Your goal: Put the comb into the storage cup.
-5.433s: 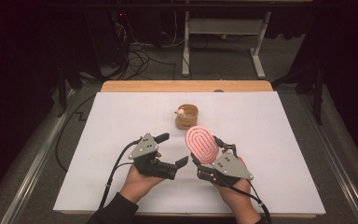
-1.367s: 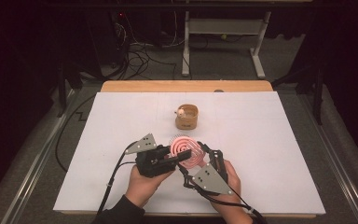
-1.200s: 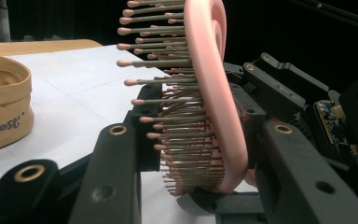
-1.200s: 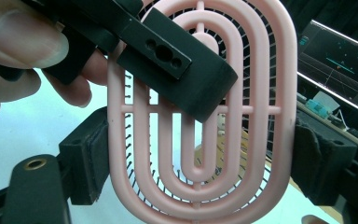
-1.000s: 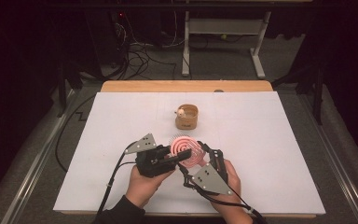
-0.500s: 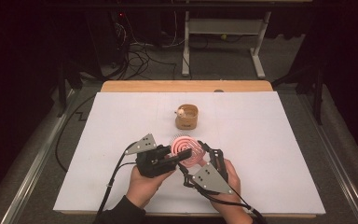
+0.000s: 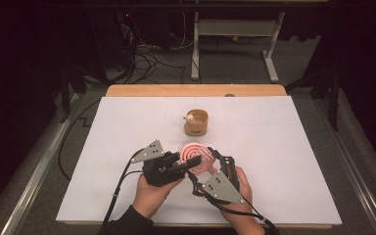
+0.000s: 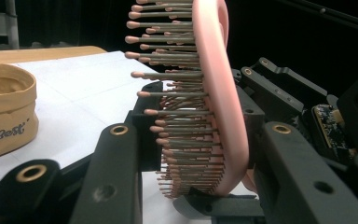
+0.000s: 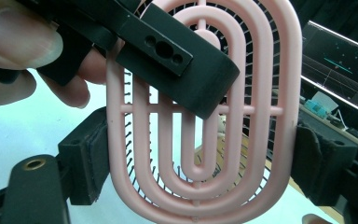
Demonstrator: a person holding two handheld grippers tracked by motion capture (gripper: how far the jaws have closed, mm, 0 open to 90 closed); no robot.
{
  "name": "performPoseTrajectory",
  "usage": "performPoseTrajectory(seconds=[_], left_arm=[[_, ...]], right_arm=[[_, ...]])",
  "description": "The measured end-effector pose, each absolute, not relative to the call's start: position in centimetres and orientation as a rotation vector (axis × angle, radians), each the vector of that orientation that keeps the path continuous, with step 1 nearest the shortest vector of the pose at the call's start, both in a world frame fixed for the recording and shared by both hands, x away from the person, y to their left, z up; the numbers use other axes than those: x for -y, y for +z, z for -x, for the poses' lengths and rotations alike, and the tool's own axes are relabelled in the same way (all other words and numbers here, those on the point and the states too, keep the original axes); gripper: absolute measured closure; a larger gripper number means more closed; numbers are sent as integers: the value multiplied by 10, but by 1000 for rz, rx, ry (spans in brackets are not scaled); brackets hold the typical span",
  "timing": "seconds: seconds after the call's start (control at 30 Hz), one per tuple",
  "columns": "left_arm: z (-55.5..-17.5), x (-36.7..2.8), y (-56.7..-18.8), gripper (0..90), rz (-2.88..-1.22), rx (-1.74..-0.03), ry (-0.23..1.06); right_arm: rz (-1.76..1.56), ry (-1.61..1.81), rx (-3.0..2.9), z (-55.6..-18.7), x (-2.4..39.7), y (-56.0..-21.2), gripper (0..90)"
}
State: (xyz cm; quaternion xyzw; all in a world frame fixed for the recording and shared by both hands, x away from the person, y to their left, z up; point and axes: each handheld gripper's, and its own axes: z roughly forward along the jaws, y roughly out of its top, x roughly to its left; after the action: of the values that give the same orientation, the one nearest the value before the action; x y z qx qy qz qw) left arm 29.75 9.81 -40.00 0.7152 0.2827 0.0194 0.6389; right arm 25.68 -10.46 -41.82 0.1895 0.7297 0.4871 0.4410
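On the left of the high view, the left tongs [image 7: 188, 164] lie in the person's left hand [image 7: 149, 195] just above the near part of the white tabletop [image 7: 284, 147], their black jaws reaching rightward onto the pink brush [image 7: 196, 155]. In the left gripper view the brush [image 8: 214, 93] stands on edge between those jaws, its bristles pointing toward the left jaw and its pink back toward the right one; the left tongs are pressed together, pinching the brush through its thickness, bristle side and back. The brush is held up off the tabletop, in the middle near the front, between the two hands. Behind it, well apart and farther up the tabletop, stands a small tan basket [image 7: 196, 122]. To the right, the right tongs [image 7: 216, 155] in the person's right hand [image 7: 237, 193] grip the same brush across its width: in the right gripper view the oval pink back [image 9: 205, 116] sits squeezed between the two padded jaws, touching both.
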Motion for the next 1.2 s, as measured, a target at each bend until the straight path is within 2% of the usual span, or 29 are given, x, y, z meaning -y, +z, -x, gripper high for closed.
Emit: performPoseTrajectory(seconds=[0.93, 1.2], left_arm=[[-296, -100, -395, 627, -1629, -631, 79], [-296, -102, -393, 628, -1621, -628, 88]], right_arm=[[-479, 1215, -1852, -260, 103, -420, 151], [-523, 1270, -1883, -264, 105, -419, 62]])
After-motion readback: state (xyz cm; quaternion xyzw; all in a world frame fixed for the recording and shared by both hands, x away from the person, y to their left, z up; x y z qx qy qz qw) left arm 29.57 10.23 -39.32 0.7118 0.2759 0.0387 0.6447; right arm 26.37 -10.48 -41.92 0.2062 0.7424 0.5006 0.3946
